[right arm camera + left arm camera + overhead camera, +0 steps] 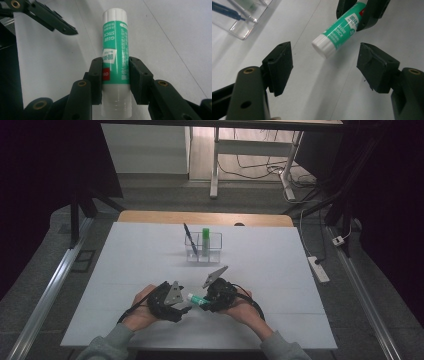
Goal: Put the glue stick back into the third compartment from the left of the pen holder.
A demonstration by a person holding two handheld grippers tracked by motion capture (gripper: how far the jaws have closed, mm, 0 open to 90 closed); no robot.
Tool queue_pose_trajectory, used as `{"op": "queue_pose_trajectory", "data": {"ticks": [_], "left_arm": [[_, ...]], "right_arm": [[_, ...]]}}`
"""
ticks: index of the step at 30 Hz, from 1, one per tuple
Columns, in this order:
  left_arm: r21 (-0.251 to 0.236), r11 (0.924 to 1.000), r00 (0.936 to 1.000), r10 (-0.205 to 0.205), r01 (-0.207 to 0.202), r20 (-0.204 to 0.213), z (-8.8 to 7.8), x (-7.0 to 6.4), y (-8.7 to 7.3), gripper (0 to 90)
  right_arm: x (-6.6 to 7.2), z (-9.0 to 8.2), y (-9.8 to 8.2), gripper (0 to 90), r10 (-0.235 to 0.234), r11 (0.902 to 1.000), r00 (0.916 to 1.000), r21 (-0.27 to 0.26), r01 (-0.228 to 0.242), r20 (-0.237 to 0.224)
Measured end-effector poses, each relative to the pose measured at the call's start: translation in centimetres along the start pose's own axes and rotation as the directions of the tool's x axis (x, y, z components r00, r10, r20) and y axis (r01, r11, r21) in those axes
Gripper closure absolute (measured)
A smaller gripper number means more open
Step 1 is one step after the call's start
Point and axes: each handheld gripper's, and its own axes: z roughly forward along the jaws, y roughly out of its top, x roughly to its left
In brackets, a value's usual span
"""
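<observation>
A green glue stick [196, 298] with a white cap lies level between the two hands, just above the white table sheet [150, 250]. My right gripper [206, 301] is shut on its body; in the right gripper view the pads [96, 77] clamp the glue stick [115, 50] near its base, cap pointing away. My left gripper [184, 306] faces the cap end with jaws wide open. In the left gripper view the glue stick [337, 32] hangs cap-first just ahead of my left gripper [325, 57], touching neither pad, with the right gripper [362, 15] gripping it beyond.
A clear plastic organizer [203, 249] stands mid-table, holding another green glue stick [205, 237] and a blue pen [189, 240]. It also appears at the upper left of the left gripper view as the organizer [242, 22]. The table's wooden far edge [205, 217] lies behind it.
</observation>
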Motion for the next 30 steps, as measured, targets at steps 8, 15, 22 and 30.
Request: {"op": "queue_pose_trajectory", "data": {"ticks": [8, 15, 22, 30], "left_arm": [[0.016, 0.9976, 0.9976, 0.068, -0.068, 0.013, 1.1, -0.4, 0.8, 30.8], [0.027, 0.9886, 0.9886, 0.147, -0.148, 0.034, 1.7, -1.2, 1.2, 39.8], [0.028, 0.9818, 0.9815, 0.186, -0.188, 0.043, 1.8, -1.5, 1.1, 52.3], [0.020, 0.9802, 0.9796, 0.196, -0.197, 0.046, 1.9, -1.6, 1.1, 60.6]], "right_arm": [[0.0, 0.1, 0.1, 64.5, -0.004, 1.0000, 0.9999, 0.007, 0.004, -0.013], [0.0, 0.1, 0.3, 64.5, -0.012, 0.9999, 0.9989, 0.006, 0.012, -0.046], [0.0, -0.1, 0.3, 64.5, 0.003, 1.0000, 0.9974, -0.002, -0.003, -0.073], [-0.6, -0.2, 0.0, 64.8, 0.031, 0.9994, 0.9952, -0.010, -0.032, -0.093]]}}
